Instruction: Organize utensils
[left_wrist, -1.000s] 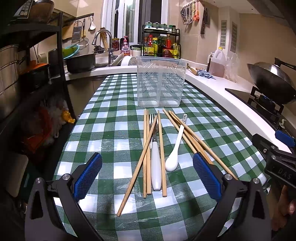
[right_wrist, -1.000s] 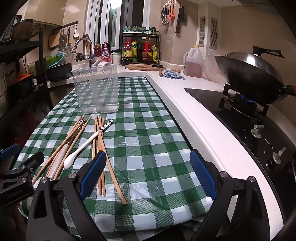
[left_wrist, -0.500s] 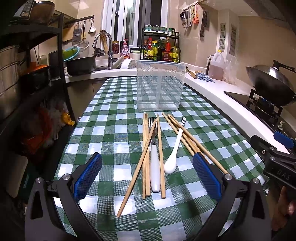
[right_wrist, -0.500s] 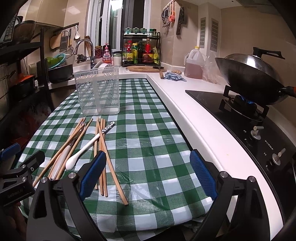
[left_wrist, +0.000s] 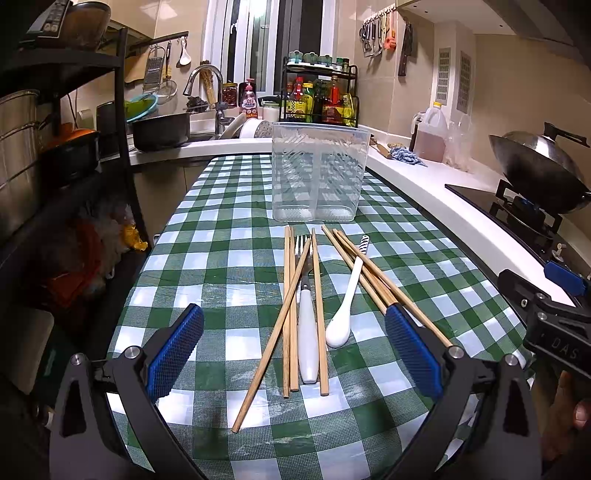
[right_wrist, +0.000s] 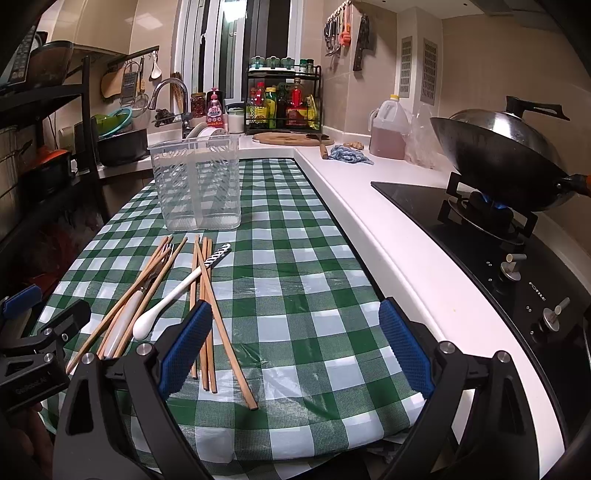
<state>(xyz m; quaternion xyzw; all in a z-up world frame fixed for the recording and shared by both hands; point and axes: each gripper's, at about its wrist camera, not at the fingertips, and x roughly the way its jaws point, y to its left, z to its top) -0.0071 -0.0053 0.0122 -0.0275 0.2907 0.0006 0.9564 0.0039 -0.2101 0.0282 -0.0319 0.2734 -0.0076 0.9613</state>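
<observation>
Both sets of fingers gape wide, empty: left gripper (left_wrist: 293, 350) over the chopsticks (left_wrist: 289, 306), fork (left_wrist: 307, 314) and spoon (left_wrist: 345, 299); right gripper (right_wrist: 295, 347) beside them. Thin, light, slippery; pinch mid-shaft. Bin (left_wrist: 319, 177) stands beyond on the worktop (left_wrist: 221, 258).

Eight wooden chopsticks (left_wrist: 293, 306) lie on the cloth. One fork (left_wrist: 307, 332) and one white spoon (left_wrist: 345, 302) lie among them. One clear container (left_wrist: 319, 173) stands at twelve o'clock.

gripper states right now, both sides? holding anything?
Left gripper: open, holding nothing, above the chopsticks and fork.
Right gripper: open, holding nothing, above the checked tablecloth.
</observation>
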